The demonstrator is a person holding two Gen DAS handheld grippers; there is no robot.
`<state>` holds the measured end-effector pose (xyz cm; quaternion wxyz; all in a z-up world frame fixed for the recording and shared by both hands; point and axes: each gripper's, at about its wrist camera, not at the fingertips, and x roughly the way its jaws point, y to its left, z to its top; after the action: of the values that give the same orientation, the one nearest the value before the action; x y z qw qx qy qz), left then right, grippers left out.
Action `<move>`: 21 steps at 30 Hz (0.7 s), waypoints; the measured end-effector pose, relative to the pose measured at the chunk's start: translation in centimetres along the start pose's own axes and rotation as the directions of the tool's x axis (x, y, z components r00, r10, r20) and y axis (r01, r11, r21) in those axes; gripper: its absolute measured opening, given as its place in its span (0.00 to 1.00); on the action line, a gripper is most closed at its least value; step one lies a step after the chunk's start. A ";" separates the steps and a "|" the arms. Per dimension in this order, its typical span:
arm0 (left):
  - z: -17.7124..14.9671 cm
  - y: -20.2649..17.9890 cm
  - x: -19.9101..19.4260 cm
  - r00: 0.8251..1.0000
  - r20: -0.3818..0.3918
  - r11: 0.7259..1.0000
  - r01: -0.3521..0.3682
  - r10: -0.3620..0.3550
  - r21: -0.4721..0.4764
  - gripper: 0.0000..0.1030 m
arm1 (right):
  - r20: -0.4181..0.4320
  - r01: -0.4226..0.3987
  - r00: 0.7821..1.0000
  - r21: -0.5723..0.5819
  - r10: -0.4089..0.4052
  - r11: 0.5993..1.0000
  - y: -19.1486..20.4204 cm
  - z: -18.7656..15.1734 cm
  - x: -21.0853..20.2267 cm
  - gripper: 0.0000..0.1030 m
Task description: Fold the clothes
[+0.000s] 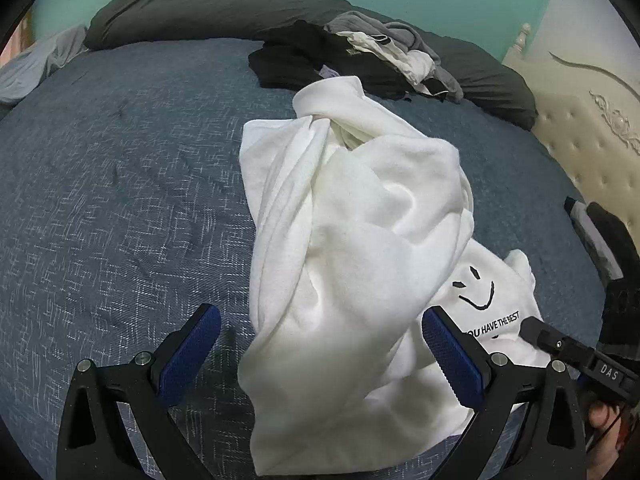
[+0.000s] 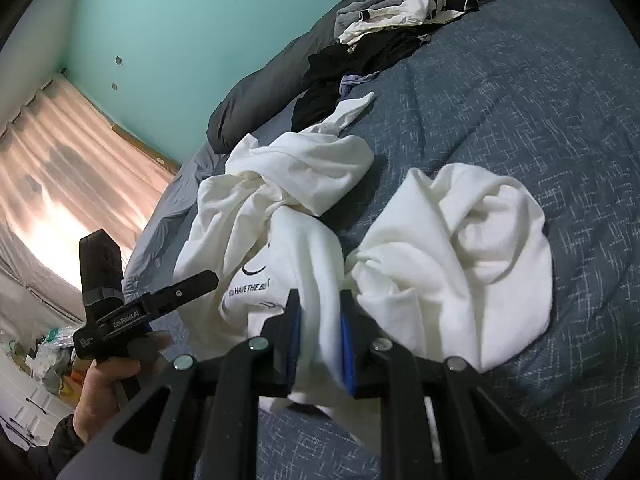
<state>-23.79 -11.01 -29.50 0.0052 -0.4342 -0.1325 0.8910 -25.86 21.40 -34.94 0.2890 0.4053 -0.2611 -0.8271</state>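
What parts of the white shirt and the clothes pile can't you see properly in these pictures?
- White shirt, left wrist view: crumpled folds hide its sleeves and collar.
- Printed words, right wrist view: a fold covers the ending.
- Clothes pile, both views: too tangled to count the garments.
- Right gripper: cloth hides its blue pads' tips.

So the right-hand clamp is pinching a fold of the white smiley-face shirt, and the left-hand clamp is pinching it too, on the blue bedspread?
Not quite. The left gripper is wide open, with the white shirt loose between its fingers, as the left wrist view shows. The right gripper does pinch a fold, on the blue bedspread.
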 end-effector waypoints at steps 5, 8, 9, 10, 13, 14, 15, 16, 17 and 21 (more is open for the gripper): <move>-0.3 -0.1 0.7 1.000 -0.024 1.000 -0.003 0.003 -0.005 0.99 | -0.002 0.001 1.000 0.002 -0.001 1.000 0.0 0.0 0.0 0.16; -0.4 -0.1 1.1 0.999 -0.039 1.000 -0.018 0.018 -0.010 0.99 | -0.004 0.000 1.000 0.006 0.000 1.000 -0.1 0.0 0.0 0.16; -0.5 0.0 1.2 0.999 -0.038 1.000 -0.027 0.027 -0.009 0.99 | -0.005 0.000 1.000 0.007 0.000 1.000 -0.2 0.0 0.0 0.16; -0.5 0.0 1.2 0.999 -0.037 0.999 -0.037 0.036 -0.007 0.99 | -0.006 0.000 1.000 0.007 0.000 1.000 -0.2 0.0 0.0 0.16; -0.7 0.1 1.3 0.997 -0.035 0.998 -0.064 0.064 -0.005 0.99 | -0.007 -0.001 1.000 0.009 0.001 1.000 -0.2 0.0 -0.1 0.17; -0.6 0.3 1.1 0.998 -0.025 0.998 -0.066 0.065 -0.014 0.99 | -0.008 0.000 1.000 0.010 0.000 1.000 -0.2 0.0 -0.1 0.17; -0.5 0.4 0.9 0.997 -0.016 0.997 -0.071 0.070 -0.021 0.99 | -0.008 0.000 1.000 0.010 0.000 1.000 -0.2 0.0 -0.1 0.17; -0.4 0.5 0.7 0.997 -0.007 0.997 -0.075 0.075 -0.027 0.98 | -0.008 0.001 1.000 0.011 -0.001 1.000 -0.2 0.0 0.0 0.17; -0.4 0.6 0.5 0.997 -0.001 0.997 -0.074 0.074 -0.026 0.96 | -0.008 0.001 1.000 0.011 -0.001 1.000 -0.2 0.0 0.0 0.17; -0.1 0.7 0.0 0.999 0.012 0.999 -0.045 0.045 -0.020 0.92 | -0.008 0.002 1.000 0.010 -0.002 1.000 -0.2 0.0 0.0 0.17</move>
<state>-23.61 -11.65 -29.72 -0.0201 -0.4314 -0.1315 0.8923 -25.93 21.57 -35.04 0.2870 0.4104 -0.2636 -0.8244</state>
